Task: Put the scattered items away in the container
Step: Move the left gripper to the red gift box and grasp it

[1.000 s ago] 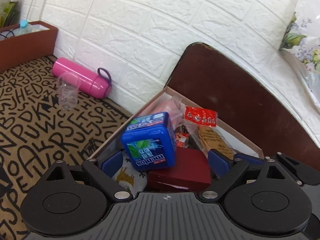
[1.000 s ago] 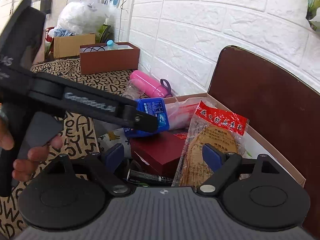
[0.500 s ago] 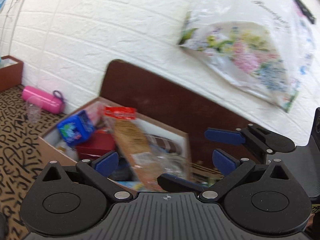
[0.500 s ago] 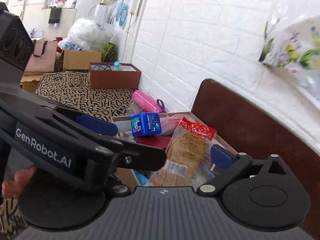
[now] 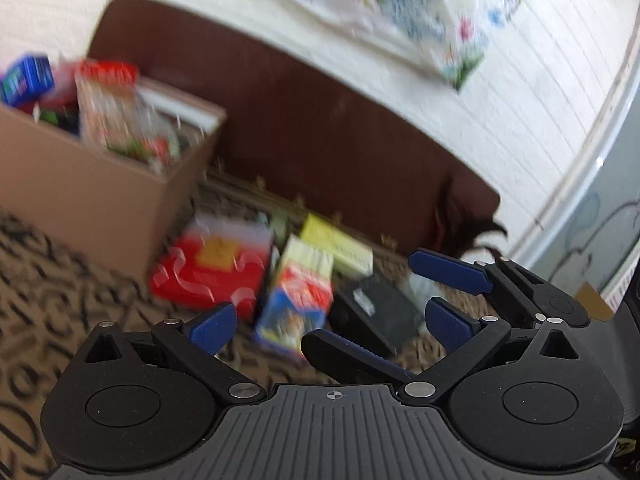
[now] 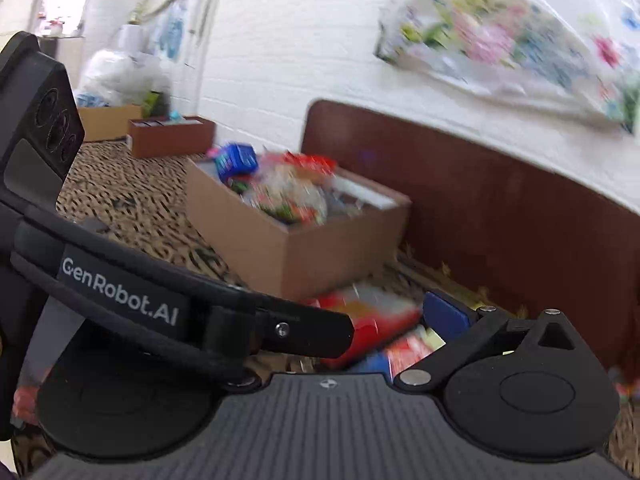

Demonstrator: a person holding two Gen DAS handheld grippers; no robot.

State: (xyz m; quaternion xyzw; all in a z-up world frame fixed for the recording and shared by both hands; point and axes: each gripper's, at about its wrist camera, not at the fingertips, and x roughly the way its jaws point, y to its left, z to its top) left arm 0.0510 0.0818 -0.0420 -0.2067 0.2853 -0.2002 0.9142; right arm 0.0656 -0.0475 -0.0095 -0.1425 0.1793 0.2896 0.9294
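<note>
A brown cardboard box [image 5: 92, 200] [image 6: 288, 248] stands on the letter-print mat, filled with a blue box [image 5: 28, 78], a red-topped snack bag [image 5: 116, 112] and other packs. To its right, loose on the mat, lie a red box [image 5: 208, 276], a colourful pack [image 5: 298, 300], a yellow-green box [image 5: 336, 246] and a black item [image 5: 376, 312]. My left gripper [image 5: 330, 324] is open and empty, hanging short of these items. My right gripper [image 5: 358, 300] [image 6: 324, 332] is open and empty too, just right of the left. The left gripper's finger [image 6: 280, 328] hides one right finger.
A dark brown board [image 5: 320, 128] leans on the white brick wall behind the box and the items. A floral plastic bag [image 6: 520, 48] hangs on the wall above. Further boxes [image 6: 172, 136] stand at the mat's far end.
Both grippers have swung right, from over the box to the loose items beside it. The blue box and the snack bag that were between their fingers now lie in the box.
</note>
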